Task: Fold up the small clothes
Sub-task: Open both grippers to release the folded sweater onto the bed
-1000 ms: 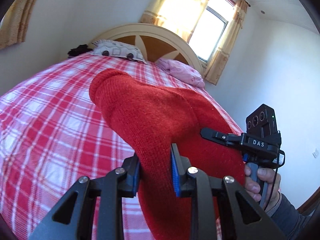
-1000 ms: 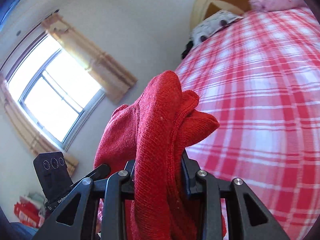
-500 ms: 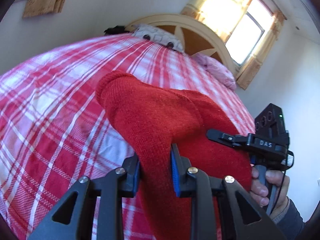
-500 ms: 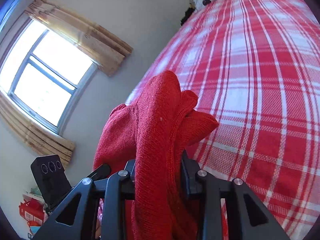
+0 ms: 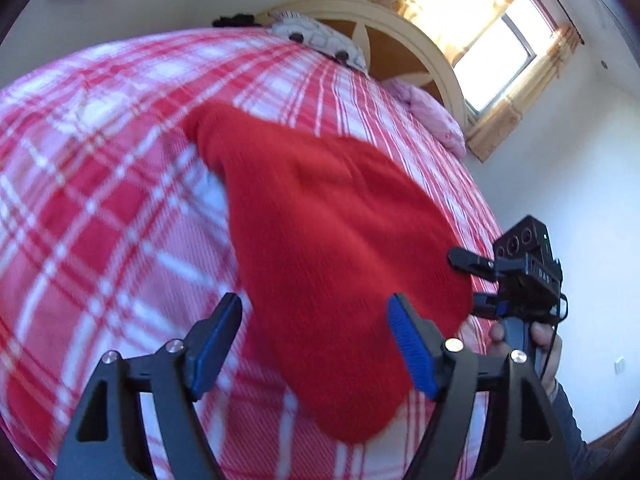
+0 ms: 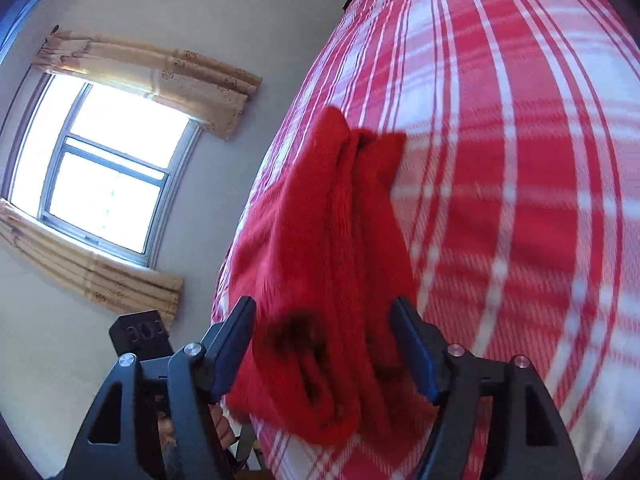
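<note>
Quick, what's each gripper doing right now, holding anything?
Left gripper: jaws opening, red knit garment released between them.
Right gripper: jaws opening, same garment let go.

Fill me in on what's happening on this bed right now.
A person is folding a red knit garment on the red plaid bedspread, with a handheld gripper in each hand. The left gripper and right gripper are both opening, pads clear of the garment, which lies between them on the bed.

Red knitted woollen garment [image 5: 328,248]: matt, coarse ribbed weave. Red-and-white checked cloth bedspread [image 5: 100,208]: soft, matt. Black plastic gripper fingers [image 5: 216,340]: smooth, slight sheen, silver metal rivets; blue ridged rubbery pads [image 5: 410,344]. Cream wooden headboard [image 5: 400,28]: glossy paint. Beige fabric curtains [image 6: 192,80].
</note>
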`<action>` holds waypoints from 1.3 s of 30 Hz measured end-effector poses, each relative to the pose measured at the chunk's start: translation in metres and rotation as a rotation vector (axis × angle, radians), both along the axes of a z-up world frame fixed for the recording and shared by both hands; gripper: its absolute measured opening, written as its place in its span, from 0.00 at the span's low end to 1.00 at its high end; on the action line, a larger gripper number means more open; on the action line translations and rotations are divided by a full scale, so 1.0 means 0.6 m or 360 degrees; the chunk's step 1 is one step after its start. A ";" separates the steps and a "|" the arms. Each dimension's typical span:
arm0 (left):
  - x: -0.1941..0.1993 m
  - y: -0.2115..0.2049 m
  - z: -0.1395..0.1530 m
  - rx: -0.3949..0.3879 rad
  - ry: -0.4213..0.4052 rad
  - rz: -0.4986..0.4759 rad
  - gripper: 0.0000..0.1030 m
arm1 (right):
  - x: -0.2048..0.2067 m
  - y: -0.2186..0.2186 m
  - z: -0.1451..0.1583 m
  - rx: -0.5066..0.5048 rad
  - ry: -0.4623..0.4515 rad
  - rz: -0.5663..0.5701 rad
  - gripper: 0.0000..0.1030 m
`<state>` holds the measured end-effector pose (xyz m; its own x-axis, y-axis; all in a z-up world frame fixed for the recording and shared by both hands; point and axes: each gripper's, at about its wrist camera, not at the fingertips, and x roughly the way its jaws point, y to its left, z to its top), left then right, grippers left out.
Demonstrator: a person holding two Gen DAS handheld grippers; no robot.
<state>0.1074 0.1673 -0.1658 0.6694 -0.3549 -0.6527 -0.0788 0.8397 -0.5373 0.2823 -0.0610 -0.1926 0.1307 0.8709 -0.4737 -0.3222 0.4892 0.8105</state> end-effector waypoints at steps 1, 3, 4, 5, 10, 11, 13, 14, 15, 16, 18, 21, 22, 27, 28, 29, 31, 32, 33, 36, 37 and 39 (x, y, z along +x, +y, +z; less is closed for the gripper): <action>-0.004 -0.012 -0.008 -0.0017 0.0016 -0.0029 0.75 | -0.007 -0.004 -0.002 -0.0003 -0.0007 -0.0003 0.68; -0.006 -0.032 -0.017 0.0013 0.0040 -0.0066 0.75 | -0.022 -0.011 -0.009 -0.0027 -0.0016 -0.0003 0.68; -0.003 -0.041 -0.020 0.0041 0.0056 -0.0065 0.75 | -0.026 -0.010 -0.010 -0.0052 -0.0024 -0.0008 0.67; -0.001 -0.048 -0.023 0.0071 0.0056 -0.0053 0.74 | -0.032 -0.005 -0.010 -0.0113 -0.0039 -0.0006 0.62; -0.008 -0.058 0.003 0.0073 0.0062 -0.0082 0.53 | -0.054 -0.001 0.008 -0.0190 -0.0032 0.0011 0.28; -0.016 -0.061 0.013 0.0077 0.0048 -0.0116 0.53 | -0.060 -0.006 0.014 -0.0190 -0.0028 0.0003 0.28; -0.024 -0.069 0.010 0.0103 0.0089 -0.0151 0.53 | -0.066 -0.009 0.018 -0.0268 -0.0013 -0.0014 0.28; -0.023 -0.074 -0.001 0.0159 0.0150 -0.0157 0.53 | -0.071 -0.008 0.014 -0.0340 -0.0036 -0.0019 0.26; -0.024 -0.076 -0.014 0.0173 0.0182 -0.0155 0.54 | -0.075 -0.004 0.004 -0.0383 -0.0046 -0.0021 0.26; -0.027 -0.074 -0.022 0.0147 0.0187 -0.0139 0.57 | -0.075 -0.005 -0.002 -0.0380 -0.0041 -0.0025 0.26; -0.035 -0.070 -0.021 0.0116 0.0177 -0.0117 0.57 | -0.082 -0.004 -0.001 -0.0391 -0.0081 -0.0050 0.28; -0.046 -0.069 -0.013 0.0100 0.0189 -0.0119 0.57 | -0.091 -0.009 -0.005 -0.0375 -0.0069 -0.0087 0.31; -0.052 -0.069 -0.012 0.0118 0.0187 -0.0121 0.58 | -0.091 -0.007 -0.007 -0.0370 -0.0075 -0.0093 0.31; -0.084 -0.076 0.000 0.0361 0.0151 -0.0068 0.78 | -0.119 -0.026 -0.012 -0.0377 -0.0151 -0.0150 0.36; -0.088 -0.077 0.004 0.0391 0.0135 -0.0065 0.78 | -0.124 -0.031 -0.010 -0.0369 -0.0159 -0.0171 0.37; -0.093 -0.079 0.009 0.0425 0.0114 -0.0063 0.78 | -0.120 -0.025 -0.007 -0.0371 -0.0164 -0.0190 0.40; -0.103 -0.083 0.023 0.0518 0.0070 -0.0042 0.80 | -0.136 -0.036 -0.003 -0.0382 -0.0172 -0.0229 0.45; -0.110 -0.084 0.028 0.0558 0.0043 -0.0034 0.81 | -0.145 -0.044 -0.002 -0.0394 -0.0180 -0.0248 0.46; -0.109 -0.086 0.032 0.0589 0.0028 -0.0026 0.81 | -0.149 -0.047 0.000 -0.0404 -0.0187 -0.0257 0.46; -0.113 -0.088 0.041 0.0674 -0.0011 0.0002 0.82 | -0.160 -0.054 0.004 -0.0422 -0.0185 -0.0289 0.46; -0.110 -0.088 0.042 0.0675 -0.0014 0.0001 0.82 | -0.165 -0.054 0.005 -0.0438 -0.0192 -0.0293 0.46; -0.115 -0.089 0.047 0.0701 -0.0017 0.0007 0.82 | -0.183 -0.055 0.015 -0.0524 -0.0227 -0.0318 0.46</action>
